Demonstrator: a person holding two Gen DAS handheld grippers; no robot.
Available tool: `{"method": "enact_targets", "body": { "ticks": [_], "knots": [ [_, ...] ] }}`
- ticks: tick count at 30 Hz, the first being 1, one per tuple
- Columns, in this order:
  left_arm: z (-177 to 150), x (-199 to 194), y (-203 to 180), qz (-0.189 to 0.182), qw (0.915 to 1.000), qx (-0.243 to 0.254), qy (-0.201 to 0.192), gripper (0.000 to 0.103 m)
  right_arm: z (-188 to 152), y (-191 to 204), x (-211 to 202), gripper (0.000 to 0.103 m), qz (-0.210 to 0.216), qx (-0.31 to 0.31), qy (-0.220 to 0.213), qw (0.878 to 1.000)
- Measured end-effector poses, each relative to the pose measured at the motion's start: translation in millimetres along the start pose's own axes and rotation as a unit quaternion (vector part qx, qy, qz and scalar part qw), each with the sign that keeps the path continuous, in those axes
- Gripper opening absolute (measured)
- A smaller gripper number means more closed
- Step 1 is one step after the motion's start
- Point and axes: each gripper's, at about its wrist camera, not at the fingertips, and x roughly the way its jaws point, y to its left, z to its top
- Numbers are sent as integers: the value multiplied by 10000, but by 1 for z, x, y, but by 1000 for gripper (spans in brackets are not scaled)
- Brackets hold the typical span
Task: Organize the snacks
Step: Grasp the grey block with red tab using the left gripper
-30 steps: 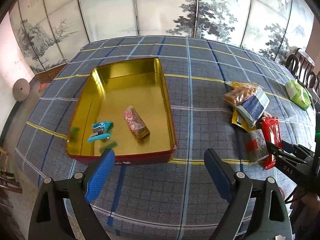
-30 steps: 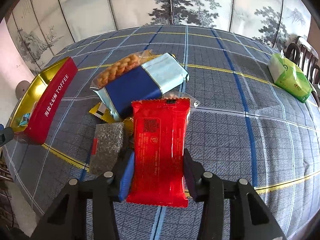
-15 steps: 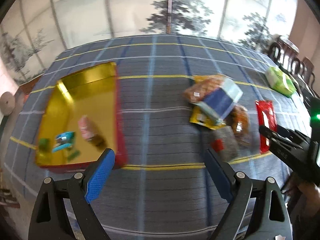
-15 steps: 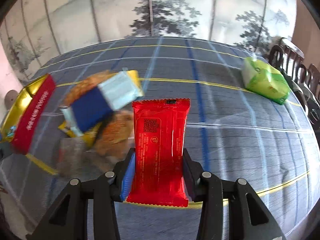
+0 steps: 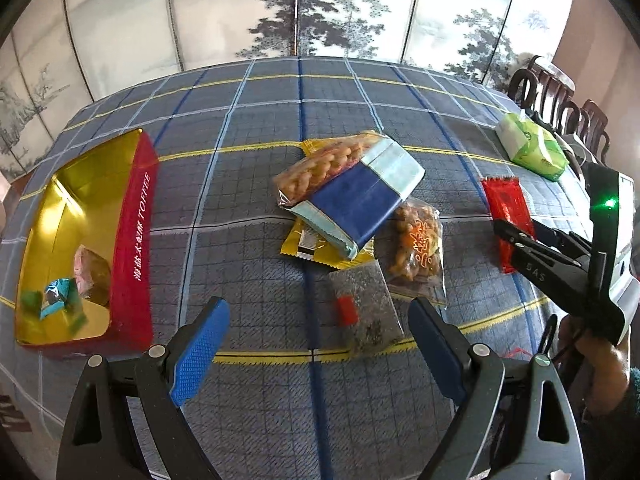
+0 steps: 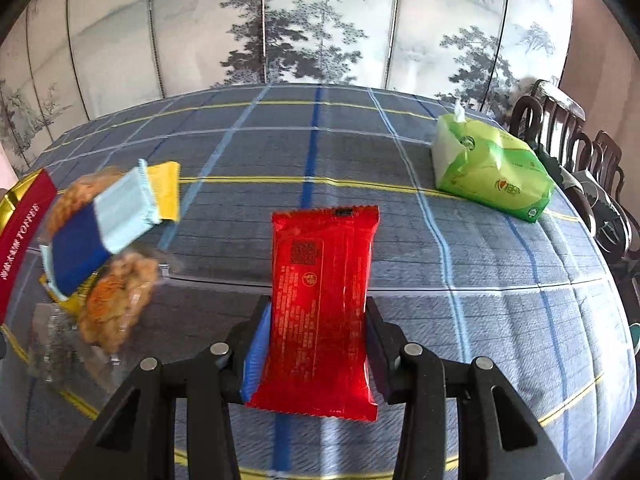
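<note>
right tongs clamp red pack, lifted off surface | left tongs wide, empty | snack pile at their 12 | tin at 10

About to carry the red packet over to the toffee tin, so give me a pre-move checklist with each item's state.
1. Right gripper shut on the red packet: ok.
2. Packet off the pile of other snacks: ok.
3. Toffee tin open, with bare floor left: ok.
4. Left gripper open and holding nothing: ok.
5. Left gripper out of the path to the tin: not ok, it hangs between pile and tin.
6. Grip firm enough to last the carry: cannot tell.
</note>
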Motion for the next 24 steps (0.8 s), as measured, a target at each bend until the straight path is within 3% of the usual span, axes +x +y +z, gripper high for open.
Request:
{"method": "enact_targets", "body": {
  "ticks": [13,24],
  "knots": [
    [-2,25,-17,126,9996,48,254,88,-3,-17,6,44,212,274,20,9994],
    [-4,44,-19,257,9985,21,491,76,-3,-16,7,45,225,283,21,9993]
  ]
}}
